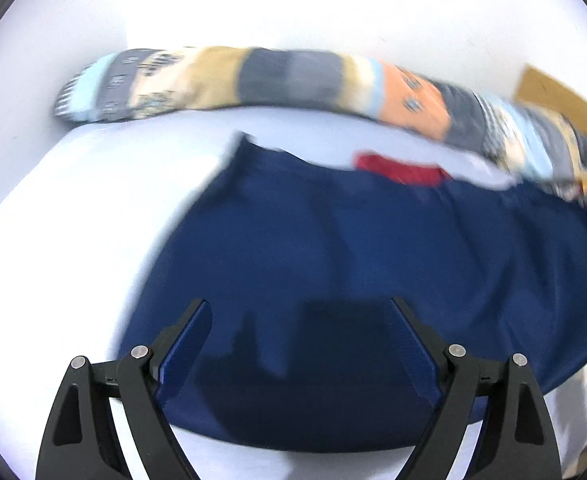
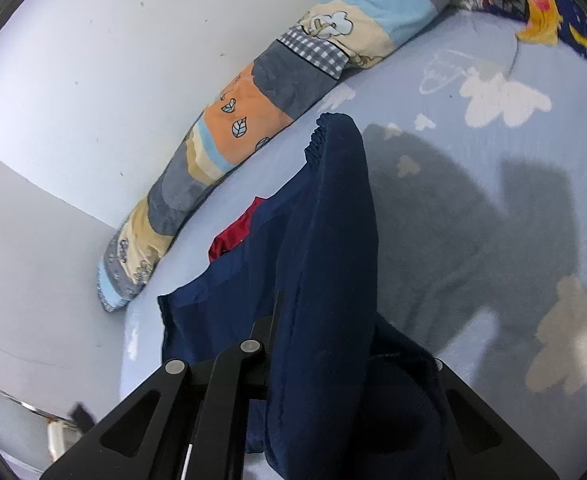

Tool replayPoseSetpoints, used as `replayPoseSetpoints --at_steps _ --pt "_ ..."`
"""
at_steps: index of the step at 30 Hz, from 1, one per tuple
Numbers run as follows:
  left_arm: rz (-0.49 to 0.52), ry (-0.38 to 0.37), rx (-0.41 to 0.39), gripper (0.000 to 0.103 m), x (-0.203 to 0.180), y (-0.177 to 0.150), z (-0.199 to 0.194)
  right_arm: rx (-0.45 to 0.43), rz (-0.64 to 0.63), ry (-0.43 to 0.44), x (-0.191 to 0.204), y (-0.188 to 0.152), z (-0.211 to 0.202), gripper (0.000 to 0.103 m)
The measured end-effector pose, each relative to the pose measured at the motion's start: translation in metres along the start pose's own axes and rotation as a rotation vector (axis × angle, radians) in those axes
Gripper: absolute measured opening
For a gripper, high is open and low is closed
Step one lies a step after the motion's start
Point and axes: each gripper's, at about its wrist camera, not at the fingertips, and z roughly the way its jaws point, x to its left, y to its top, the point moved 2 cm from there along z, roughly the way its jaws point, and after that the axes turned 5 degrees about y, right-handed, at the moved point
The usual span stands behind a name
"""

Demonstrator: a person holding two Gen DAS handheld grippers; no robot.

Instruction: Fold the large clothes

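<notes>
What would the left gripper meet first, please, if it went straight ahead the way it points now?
Most likely the navy garment, which spreads directly beyond the open left gripper. Farther on lies the patchwork bolster against the wall. Blur makes depth uncertain.

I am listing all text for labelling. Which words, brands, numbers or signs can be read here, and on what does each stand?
None can be read.
Navy blue fabric garment: no print or label visible.
Patchwork plush blanket roll: only leaf and cloud pictures, no letters.
Light blue bedsheet: white cloud shapes only.
Left wrist view is blurred by motion.
</notes>
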Motion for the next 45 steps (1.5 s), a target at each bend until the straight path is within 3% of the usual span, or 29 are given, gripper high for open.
replayPoseSetpoints --at_steps 5,12,17,22,27,34,41,45 --pt "-0.042 0.044 -0.015 0.088 0.052 0.010 -0.014 -0.015 -0.021 -0.049 0.028 -0.002 0.001 0.013" --pt "-0.125 0.080 -0.030 0.088 0.105 0.013 -0.031 -0.023 -0.149 -0.100 0.106 -0.023 0.014 0.014" --pt "-0.201 0.095 -0.035 0.088 0.135 0.014 -0.038 0.013 -0.323 -0.139 0.185 -0.069 0.051 0.014" --pt "-0.255 0.127 -0.018 0.088 0.166 0.013 -0.038 0.053 -0.493 -0.182 0.244 -0.138 0.116 0.014" --pt "-0.325 0.155 -0.032 0.088 0.200 0.016 -0.044 0.104 -0.603 -0.248 0.255 -0.192 0.174 0.015" --pt "-0.377 0.139 -0.037 0.088 0.220 0.015 -0.043 0.057 -0.633 -0.247 0.272 -0.206 0.170 0.014" --pt "-0.384 0.118 -0.009 0.088 0.228 0.017 -0.033 0.099 -0.792 -0.304 0.279 -0.262 0.206 0.016" --pt "-0.379 0.126 -0.014 0.088 0.229 0.019 -0.033 0.176 -0.850 -0.329 0.265 -0.281 0.230 0.029"
